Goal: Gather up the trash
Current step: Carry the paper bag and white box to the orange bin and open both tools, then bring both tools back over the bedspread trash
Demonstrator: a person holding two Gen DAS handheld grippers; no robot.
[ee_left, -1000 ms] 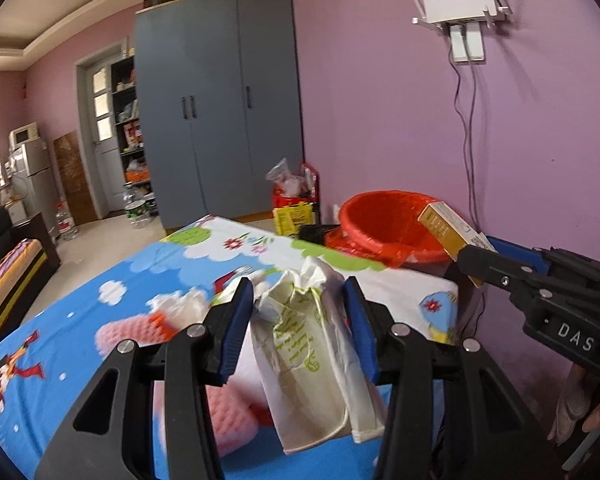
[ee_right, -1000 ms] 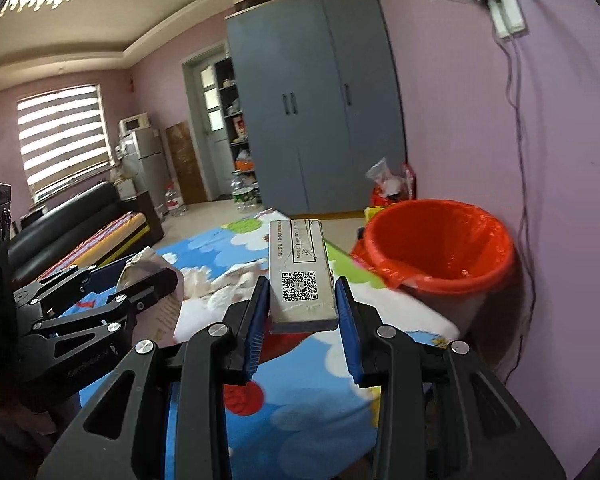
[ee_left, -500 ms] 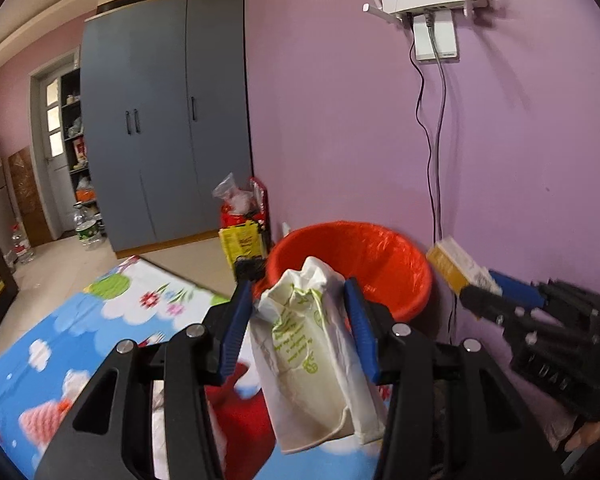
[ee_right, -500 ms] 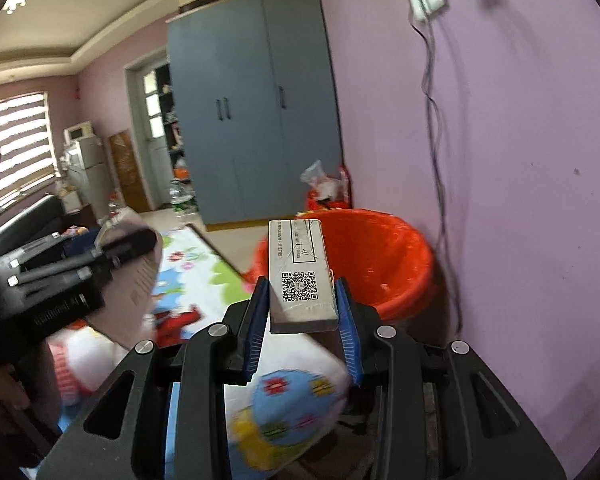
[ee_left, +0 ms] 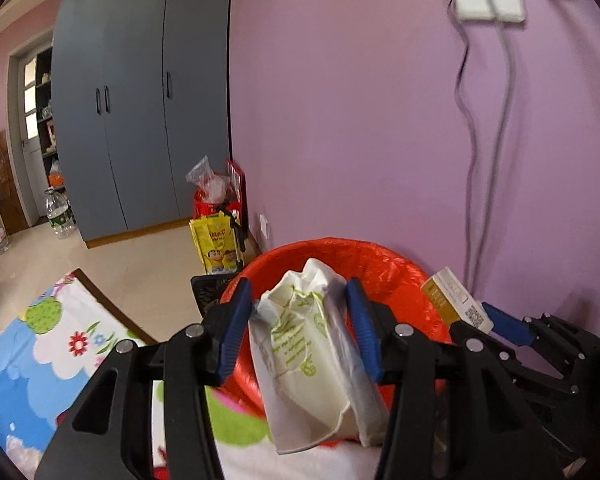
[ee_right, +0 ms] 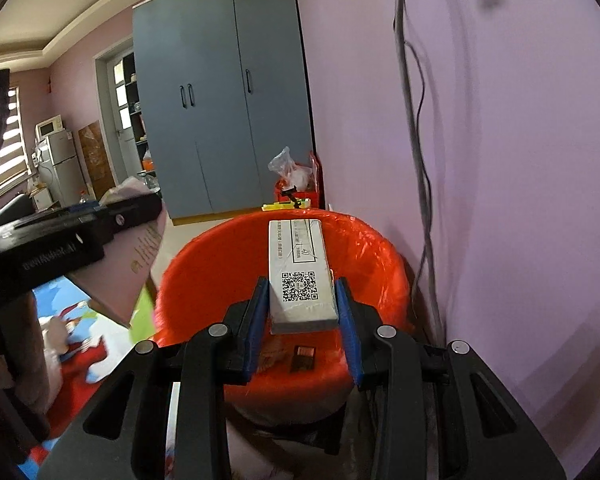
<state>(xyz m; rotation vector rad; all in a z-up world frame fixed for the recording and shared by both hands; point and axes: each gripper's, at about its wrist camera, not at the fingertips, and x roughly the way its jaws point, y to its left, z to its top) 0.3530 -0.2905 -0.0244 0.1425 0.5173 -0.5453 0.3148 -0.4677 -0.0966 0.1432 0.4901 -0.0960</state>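
- Since a second ago both views have swung off the cartoon-print bed cover (ee_left: 52, 344) and onto the red-lined trash bin (ee_left: 384, 264); the bin, once far and to the right, now fills the middle of each view, and the wall router has slid up to the top edge of the left view.
- The left hand-held gripper (ee_left: 300, 332) still carries the crumpled white paper bag with green print (ee_left: 308, 356). Its blue pads sit against the bag's sides, and the bag's top now stands in front of the bin's mouth instead of over the bed.
- The right hand-held gripper (ee_right: 300, 308) is clamped, as before, on the flat white box with a QR code (ee_right: 300, 276); the box now reaches out over the bin's open mouth.
- Edges and room: the bin stands close to the purple wall (ee_left: 360, 120) on its right, with two cables (ee_right: 416, 140) hanging just beside its far rim. To the left the bed cover's edge is near the bin, and beyond that lies open tiled floor up to the grey-blue wardrobe (ee_left: 140, 100).
- Only the right view looks down into the bin, where a small dark item (ee_right: 303, 357) and some pale scraps lie on the liner.
- Only the left view shows the box's gold side, and a yellow printed bag (ee_left: 216, 246) on the floor beyond the bin.
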